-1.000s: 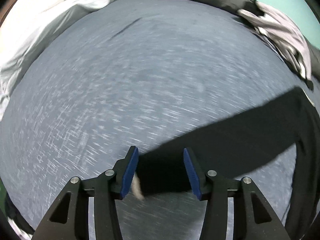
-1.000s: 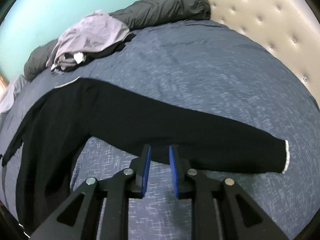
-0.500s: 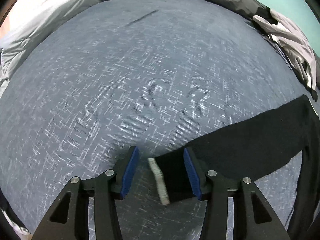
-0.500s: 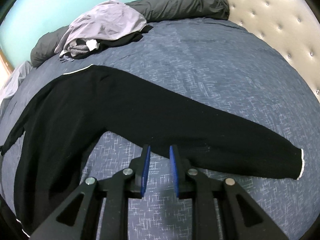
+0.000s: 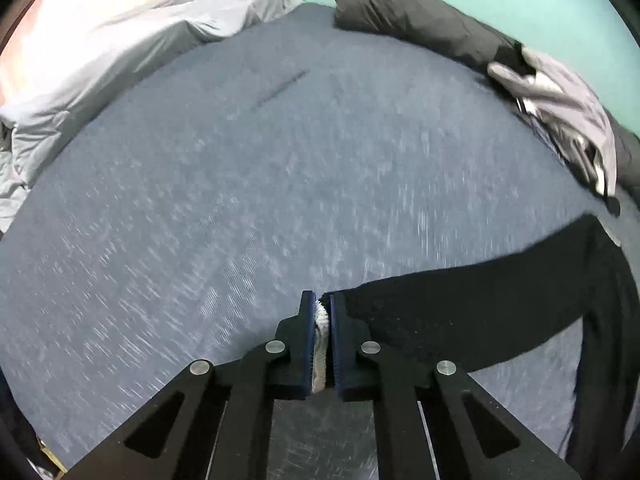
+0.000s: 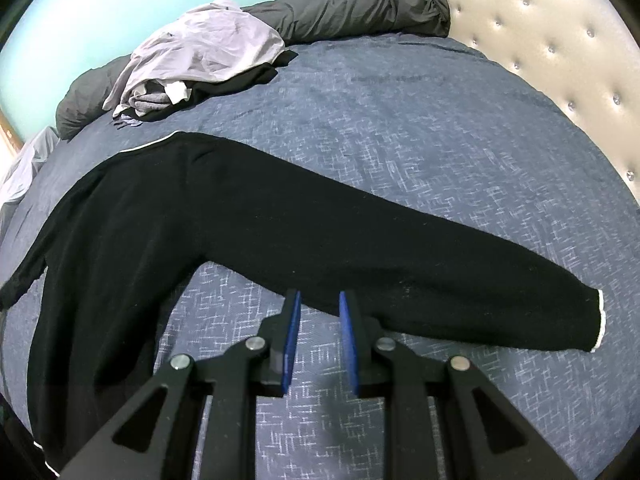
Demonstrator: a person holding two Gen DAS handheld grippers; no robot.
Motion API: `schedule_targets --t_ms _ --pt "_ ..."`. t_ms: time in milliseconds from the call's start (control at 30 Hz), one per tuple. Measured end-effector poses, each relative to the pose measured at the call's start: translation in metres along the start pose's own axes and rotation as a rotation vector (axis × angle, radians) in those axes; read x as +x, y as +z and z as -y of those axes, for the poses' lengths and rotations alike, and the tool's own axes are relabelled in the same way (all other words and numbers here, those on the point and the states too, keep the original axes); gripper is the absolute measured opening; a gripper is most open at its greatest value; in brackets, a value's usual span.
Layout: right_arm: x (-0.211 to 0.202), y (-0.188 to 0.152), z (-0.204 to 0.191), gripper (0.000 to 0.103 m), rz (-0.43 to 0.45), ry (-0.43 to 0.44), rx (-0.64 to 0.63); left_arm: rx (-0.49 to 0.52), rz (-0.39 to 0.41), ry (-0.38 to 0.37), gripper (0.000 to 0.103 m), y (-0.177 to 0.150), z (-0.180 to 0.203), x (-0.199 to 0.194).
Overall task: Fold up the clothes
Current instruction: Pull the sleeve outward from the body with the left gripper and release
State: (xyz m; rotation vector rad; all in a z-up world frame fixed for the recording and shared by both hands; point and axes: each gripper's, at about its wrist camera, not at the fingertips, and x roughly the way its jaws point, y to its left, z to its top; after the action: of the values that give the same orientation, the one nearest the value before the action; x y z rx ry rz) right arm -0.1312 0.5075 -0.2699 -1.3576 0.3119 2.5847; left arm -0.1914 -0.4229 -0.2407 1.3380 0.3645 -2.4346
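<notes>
Left gripper (image 5: 323, 312) on cuff (image 5: 321, 328) (blurred)

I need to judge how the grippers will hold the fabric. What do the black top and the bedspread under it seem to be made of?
Black top: apparently a soft matte knit, given its fuzzy surface and the ribbed white cuff pinched in the left gripper.
Bedspread: looks like a woven blue cloth, matte, with a pale crosshatch print; the fibre cannot be told.

Each hand-held gripper (image 5: 322, 312) (image 6: 319, 312) has black triangular arms, silver screws, blue pads
</notes>
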Motion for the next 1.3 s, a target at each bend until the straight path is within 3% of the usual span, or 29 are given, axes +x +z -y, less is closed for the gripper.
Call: schedule_targets --t_ms 267,367,433,500,567,733,833,900,1000,1300 --pt "0.001 -0.001 -0.005 0.019 -0.007 -0.001 -0.011 -0.065 -0.064 0.017 0.009 0.001 -0.009 0.03" --pt "0.001 0.0 -0.007 0.019 -0.01 -0.006 -0.019 -0.103 -0.043 -0.003 0.013 -0.005 -0.014 0.031" --pt "0.001 0.001 -0.007 0.019 -0.005 -0.001 -0.012 -0.121 -0.02 -0.017 0.022 -0.01 -0.017 0.024" --pt "0.001 0.001 -0.008 0.019 -0.002 0.003 -0.009 -0.138 -0.009 -0.058 0.043 -0.017 -0.021 0.016" --pt "0.002 0.0 -0.01 0.019 -0.002 0.011 -0.006 -0.159 -0.01 -0.121 0.047 -0.024 -0.024 0.009" --pt "0.003 -0.003 -0.022 0.019 -0.005 0.031 -0.013 -0.14 -0.071 -0.129 0.048 -0.041 -0.022 0.021" --pt "0.001 -0.005 -0.029 0.019 -0.005 0.039 -0.024 -0.175 -0.097 -0.151 0.046 -0.046 -0.026 0.036" --pt "0.0 -0.005 -0.03 0.019 -0.003 0.038 -0.034 -0.171 -0.102 -0.146 0.016 -0.046 -0.025 0.036" --pt "0.0 -0.005 -0.028 0.019 -0.003 0.033 -0.03 -0.159 -0.1 -0.145 0.007 -0.044 -0.025 0.03" --pt "0.0 -0.007 -0.029 0.019 -0.011 0.047 -0.004 -0.124 -0.092 -0.123 0.004 -0.033 -0.044 -0.005"
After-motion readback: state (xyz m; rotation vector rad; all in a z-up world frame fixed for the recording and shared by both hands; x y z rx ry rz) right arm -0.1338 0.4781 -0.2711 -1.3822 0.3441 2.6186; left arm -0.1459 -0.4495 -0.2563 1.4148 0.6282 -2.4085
